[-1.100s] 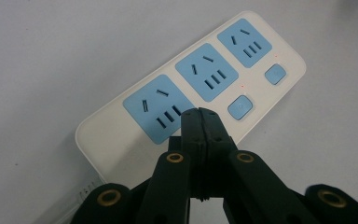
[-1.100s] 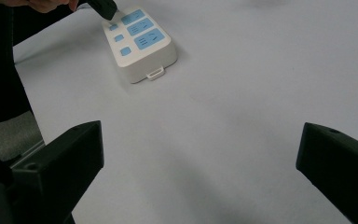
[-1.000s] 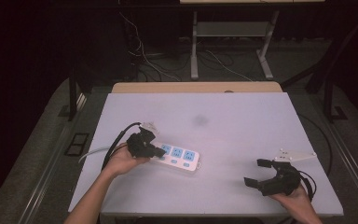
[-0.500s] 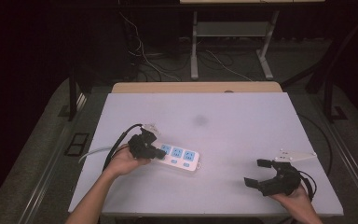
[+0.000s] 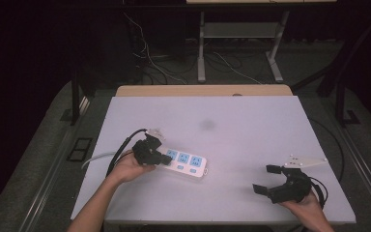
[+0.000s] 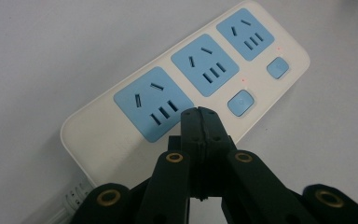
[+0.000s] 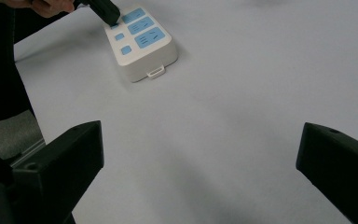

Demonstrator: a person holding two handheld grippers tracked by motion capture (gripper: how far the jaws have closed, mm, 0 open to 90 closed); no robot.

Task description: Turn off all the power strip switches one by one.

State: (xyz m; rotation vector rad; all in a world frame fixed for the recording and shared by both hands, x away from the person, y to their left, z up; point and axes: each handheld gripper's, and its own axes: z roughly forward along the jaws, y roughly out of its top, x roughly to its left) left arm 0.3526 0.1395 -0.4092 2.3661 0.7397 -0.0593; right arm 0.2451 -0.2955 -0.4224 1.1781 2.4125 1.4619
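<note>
A white power strip with three blue sockets and blue switches is touched by the left gripper, jaws pressed together; the right gripper's jaws are spread.

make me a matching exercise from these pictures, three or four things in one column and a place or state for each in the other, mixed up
Things:
1. left gripper
2. right gripper
3. power strip
4. table

Places or states:
A. white with blue sockets, lying flat on the table
B. jaws wide apart, nothing between them
C. pale bare top with a faint dark smudge
D. jaws shut, tip down at the strip's switch beside the nearest socket

Pairs: 1-D, 2-B, 3-A, 4-C
</note>
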